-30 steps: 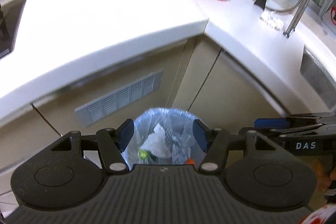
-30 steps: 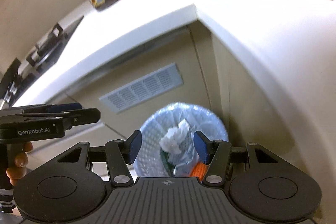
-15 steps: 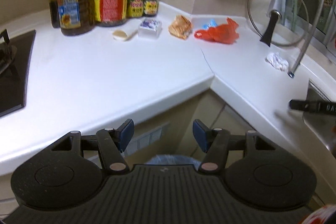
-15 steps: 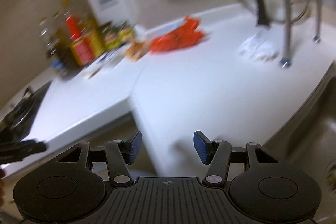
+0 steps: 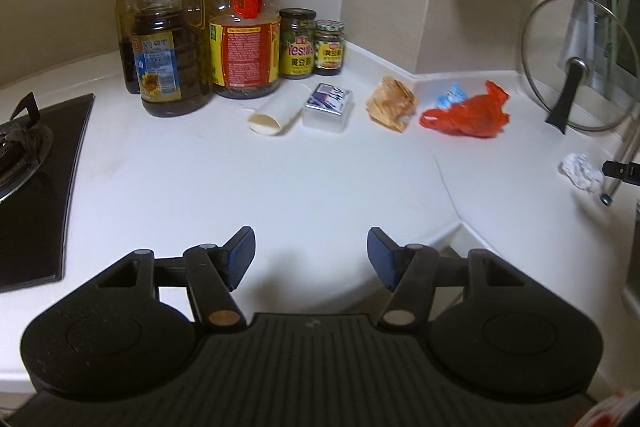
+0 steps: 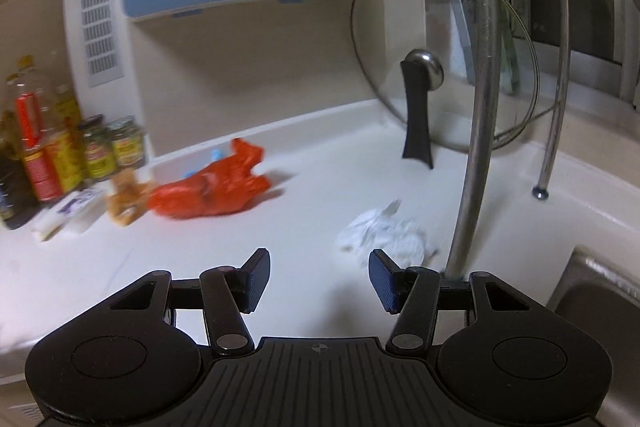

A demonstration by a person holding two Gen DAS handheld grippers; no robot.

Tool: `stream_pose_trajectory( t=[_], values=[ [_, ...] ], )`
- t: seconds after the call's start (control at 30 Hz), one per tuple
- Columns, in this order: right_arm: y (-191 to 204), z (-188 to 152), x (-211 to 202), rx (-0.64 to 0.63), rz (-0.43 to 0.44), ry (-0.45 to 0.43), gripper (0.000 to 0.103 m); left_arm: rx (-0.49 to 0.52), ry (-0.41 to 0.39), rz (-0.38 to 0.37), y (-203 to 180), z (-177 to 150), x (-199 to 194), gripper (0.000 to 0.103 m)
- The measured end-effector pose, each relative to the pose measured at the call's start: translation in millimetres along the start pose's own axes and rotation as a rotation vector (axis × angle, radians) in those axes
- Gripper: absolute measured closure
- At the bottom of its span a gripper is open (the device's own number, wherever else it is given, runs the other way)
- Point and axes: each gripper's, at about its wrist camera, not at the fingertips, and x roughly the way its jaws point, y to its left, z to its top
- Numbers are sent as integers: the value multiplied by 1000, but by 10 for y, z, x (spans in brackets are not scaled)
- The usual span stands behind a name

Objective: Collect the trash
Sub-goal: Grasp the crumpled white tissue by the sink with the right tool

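Trash lies on the white corner counter (image 5: 280, 179). In the left wrist view I see a red plastic bag (image 5: 468, 113), a brown crumpled wrapper (image 5: 392, 103), a small blue wrapper (image 5: 452, 95), a white paper cup on its side (image 5: 276, 111), a clear box with a blue label (image 5: 328, 105) and a crumpled white tissue (image 5: 580, 171) at the far right. My left gripper (image 5: 311, 253) hangs open and empty over the counter's front. My right gripper (image 6: 319, 277) is open and empty too, with the white tissue (image 6: 384, 233) just beyond its right finger and the red bag (image 6: 212, 187) further left.
Oil bottles (image 5: 172, 39) and sauce jars (image 5: 298, 45) stand at the back left. A black stove (image 5: 36, 187) fills the left edge. A glass pot lid (image 6: 440, 59) leans on the wall behind a steel rack leg (image 6: 476, 131). The sink (image 6: 600, 291) lies at the right.
Both grippers rose from above the bin on the floor to the countertop. The bin dropped out of view. The right one swung right to the tissue. Jaws kept their width.
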Motion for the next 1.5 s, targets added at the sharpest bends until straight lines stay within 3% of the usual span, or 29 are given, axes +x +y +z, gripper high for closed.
stream_pose_trajectory(
  t=[0.3, 0.57, 0.8, 1.0, 1.1, 1.2, 1.5],
  values=[
    [-132, 45, 657, -24, -143, -6, 38, -7, 13, 41, -40, 121, 281, 44],
    [-154, 19, 1059, -32, -198, 43, 34, -5, 37, 51, -88, 182, 488, 44],
    [-37, -49, 1198, -137, -262, 64, 33, -3, 47, 48, -115, 259, 644, 44],
    [-17, -60, 1226, -139, -286, 90, 34, -2, 50, 34, -154, 313, 758, 44],
    [-55, -81, 1219, -105, -293, 114, 42, 4, 49, 27, -178, 331, 795, 44],
    [-132, -56, 1196, -46, -296, 133, 61, 2, 50, 19, -173, 342, 821, 44],
    [-196, -49, 1122, -33, -255, 140, 72, 2, 48, 19, -116, 361, 861, 44]
  ],
)
